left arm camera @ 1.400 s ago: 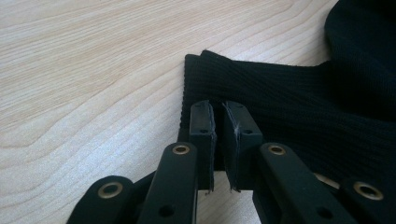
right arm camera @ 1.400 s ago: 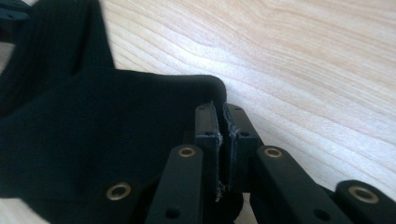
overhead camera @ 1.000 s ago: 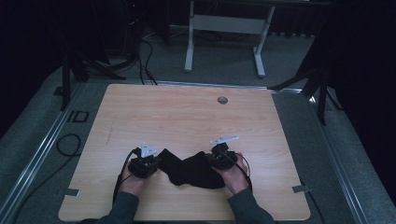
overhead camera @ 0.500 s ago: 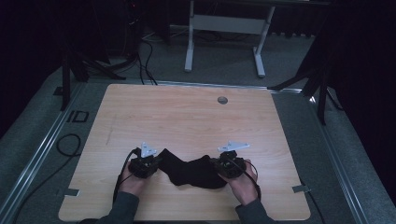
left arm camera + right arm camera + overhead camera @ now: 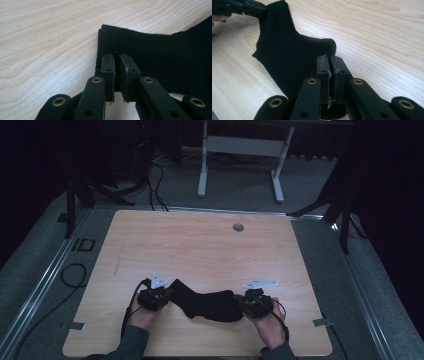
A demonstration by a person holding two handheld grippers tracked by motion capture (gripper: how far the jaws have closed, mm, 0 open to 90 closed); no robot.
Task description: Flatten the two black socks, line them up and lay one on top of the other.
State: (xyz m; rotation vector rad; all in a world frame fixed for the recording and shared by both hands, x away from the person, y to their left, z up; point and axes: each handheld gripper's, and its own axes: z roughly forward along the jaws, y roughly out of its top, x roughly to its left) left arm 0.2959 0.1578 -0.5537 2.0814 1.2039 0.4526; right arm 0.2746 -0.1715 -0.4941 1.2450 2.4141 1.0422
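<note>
Sock (image 5: pixel 207 302), black, lies flat on the near part of the wooden table (image 5: pixel 200 245), stretched between the two hand-held tools. Ribbed cuff end toward the person's left, toe end toward the right; a bend shows in the middle where the heel sits.

Left gripper (image 5: pixel 159 296): jaws nearly together, pinched on the cuff edge. In the left gripper view the gripper (image 5: pixel 117 67) has the ribbed knit of the sock (image 5: pixel 160 52) caught between its pads, a thin slit left between them, cloth spreading away to the right over the table (image 5: pixel 45 45).

Right gripper (image 5: pixel 252 304): jaws clamped on the toe end. In the right gripper view the gripper (image 5: pixel 330 67) pads sit all but touching with black fabric between them low down; the sock (image 5: pixel 287 50) runs away from it up to the left gripper (image 5: pixel 239 7) at the far cuff.

Hands grip both tools from the near edge; a cable trails behind each. Small round grommet (image 5: pixel 238 227) set in the tabletop at the far side, well apart from the sock
</note>
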